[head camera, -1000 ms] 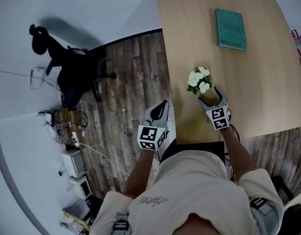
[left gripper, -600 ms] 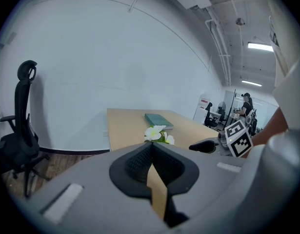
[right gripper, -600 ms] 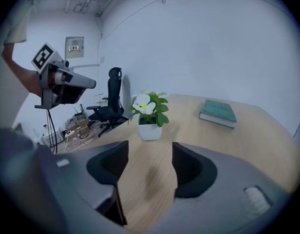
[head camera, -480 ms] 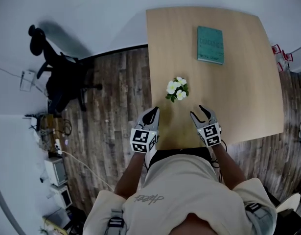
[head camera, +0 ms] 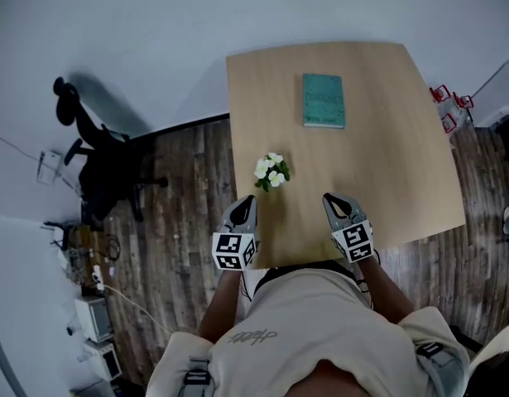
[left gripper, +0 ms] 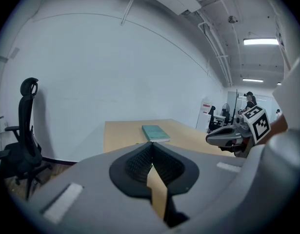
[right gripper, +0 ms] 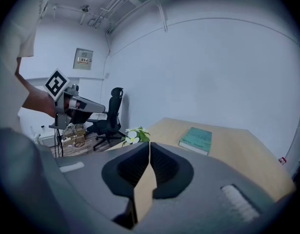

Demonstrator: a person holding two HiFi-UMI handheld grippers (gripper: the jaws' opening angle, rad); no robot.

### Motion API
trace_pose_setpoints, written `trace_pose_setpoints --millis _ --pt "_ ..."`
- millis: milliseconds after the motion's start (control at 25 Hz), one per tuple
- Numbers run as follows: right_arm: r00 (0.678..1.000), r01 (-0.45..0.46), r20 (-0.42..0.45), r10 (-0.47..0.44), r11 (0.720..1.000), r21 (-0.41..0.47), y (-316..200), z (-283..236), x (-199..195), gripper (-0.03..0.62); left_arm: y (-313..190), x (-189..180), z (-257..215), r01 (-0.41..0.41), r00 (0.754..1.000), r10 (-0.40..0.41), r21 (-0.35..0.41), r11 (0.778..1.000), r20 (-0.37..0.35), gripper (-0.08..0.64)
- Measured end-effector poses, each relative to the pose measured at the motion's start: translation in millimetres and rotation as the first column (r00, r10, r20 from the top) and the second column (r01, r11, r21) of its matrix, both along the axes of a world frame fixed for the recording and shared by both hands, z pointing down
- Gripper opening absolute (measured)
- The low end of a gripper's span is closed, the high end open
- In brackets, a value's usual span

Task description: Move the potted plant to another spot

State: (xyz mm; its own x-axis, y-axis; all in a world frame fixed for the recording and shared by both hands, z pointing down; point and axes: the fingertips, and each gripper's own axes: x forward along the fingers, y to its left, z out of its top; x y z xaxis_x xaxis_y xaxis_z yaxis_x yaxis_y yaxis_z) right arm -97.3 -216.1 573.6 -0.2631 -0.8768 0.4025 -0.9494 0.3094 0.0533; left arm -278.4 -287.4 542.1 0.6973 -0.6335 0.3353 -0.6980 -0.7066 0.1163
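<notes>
Pale wood table (head camera: 386, 155) stands on a dark plank floor (head camera: 188, 197). A black office chair (head camera: 105, 172) is on the left, well apart from the table. A teal book (head camera: 324, 100) lies on its far part. The left gripper (head camera: 244, 207) and the right gripper (head camera: 337, 203) are over the near edge, both with jaws together and empty; the right jaws have just been closing. The potted plant (head camera: 271, 170), with white flowers, stands near the table's left edge, just beyond the left gripper and touching neither gripper.
</notes>
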Motion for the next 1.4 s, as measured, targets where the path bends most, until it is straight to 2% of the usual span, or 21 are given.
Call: trace_pose_setpoints --millis 280,480,640,760,960,1400 --pt "0.999 -0.034 0.036 0.03 0.992 0.118 -2 -47 32 0.003 1 18 -34 -0.017 1.0 0.015 0.087 0.996 0.018 0.018" --pt "0.998 -0.041 0.055 0.03 0.98 0.197 -6 -87 51 0.003 -8 24 -73 0.024 1.0 -0.026 0.134 0.991 0.015 0.018" --pt "0.995 -0.051 0.091 0.029 0.967 0.249 -13 -120 64 0.002 -10 33 -111 0.021 1.0 -0.019 0.195 0.981 -0.011 0.018" --pt "0.995 -0.055 0.099 0.028 0.956 0.288 -22 -144 72 0.002 -14 38 -132 0.012 1.0 -0.012 0.238 0.971 -0.004 0.018" --pt "0.989 -0.059 0.15 0.009 0.94 0.336 -30 -180 79 0.002 -15 43 -154 0.009 1.0 -0.005 0.273 0.962 -0.016 0.018" --pt "0.993 -0.016 0.111 -0.036 0.898 0.439 -21 -241 73 0.002 -10 47 -187 -0.009 0.999 0.023 0.293 0.956 -0.045 0.018"
